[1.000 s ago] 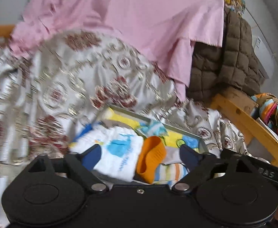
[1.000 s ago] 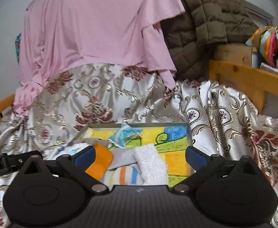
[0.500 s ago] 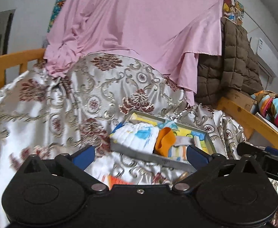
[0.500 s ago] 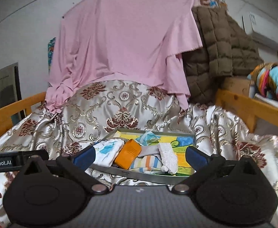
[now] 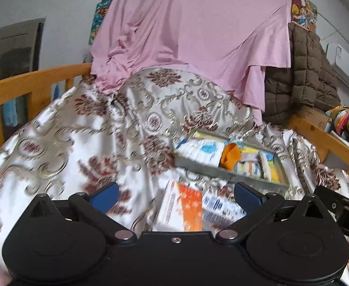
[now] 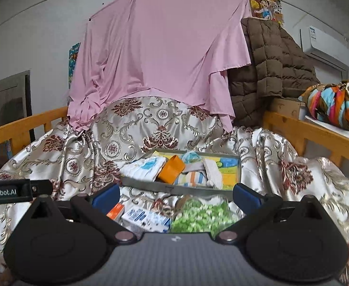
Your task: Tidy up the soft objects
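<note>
Both tools, left [image 5: 175, 194] and right [image 6: 175, 194], gape wide and empty above loose packets [image 6: 146, 219], tray [image 6: 174, 187] already filled.

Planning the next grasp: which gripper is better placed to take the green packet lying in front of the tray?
Right. The green packet sits between the open fingers of the right gripper, just short of the tray. The left gripper, also open, frames the orange-and-white box instead.

Soft even daylight, fisheye-bent edges, motion blur in left view
</note>
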Motion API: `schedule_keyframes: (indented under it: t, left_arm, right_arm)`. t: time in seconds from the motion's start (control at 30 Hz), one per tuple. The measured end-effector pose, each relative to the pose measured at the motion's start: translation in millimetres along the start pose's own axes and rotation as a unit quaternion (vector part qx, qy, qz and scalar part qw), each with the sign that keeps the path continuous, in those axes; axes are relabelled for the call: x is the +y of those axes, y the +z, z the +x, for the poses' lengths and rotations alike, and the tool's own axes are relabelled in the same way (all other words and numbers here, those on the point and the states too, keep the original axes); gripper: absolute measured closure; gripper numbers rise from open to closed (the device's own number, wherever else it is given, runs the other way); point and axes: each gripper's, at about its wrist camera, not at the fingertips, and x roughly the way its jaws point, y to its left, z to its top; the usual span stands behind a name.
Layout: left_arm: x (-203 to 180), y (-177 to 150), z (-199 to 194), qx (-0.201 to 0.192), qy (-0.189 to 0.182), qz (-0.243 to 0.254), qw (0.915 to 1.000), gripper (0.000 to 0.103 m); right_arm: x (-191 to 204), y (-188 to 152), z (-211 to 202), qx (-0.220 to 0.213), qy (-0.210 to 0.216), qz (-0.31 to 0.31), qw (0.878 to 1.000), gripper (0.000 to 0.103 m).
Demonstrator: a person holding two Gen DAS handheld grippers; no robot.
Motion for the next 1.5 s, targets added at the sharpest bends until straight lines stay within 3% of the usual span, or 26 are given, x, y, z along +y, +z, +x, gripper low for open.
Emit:
schedule_keyframes:
  t: [0.2,0.67,1.5]
  left_arm:
    - [2.9,-25.8,-20.9,0.02,0.016,0.022,0.9994,0.001]
    - [-1.5,-44.4,-32.9,0.039,0.025,0.051,0.9976,0.001]
    - [-1.8,-48.5,-26.6,0.057,0.037,0.053,0.9962,0.001]
  right_arm:
    - [5.9,-21.2,-22.1,0.013,-0.003,0.007,1.0,0.0]
    - [13.8,-51.9,-39.9,0.036,-0.016,0.013,0.999,0.0]
    - [21.2,-60.7,-29.3,0.066,-0.019,-0.008,0.998,0.0]
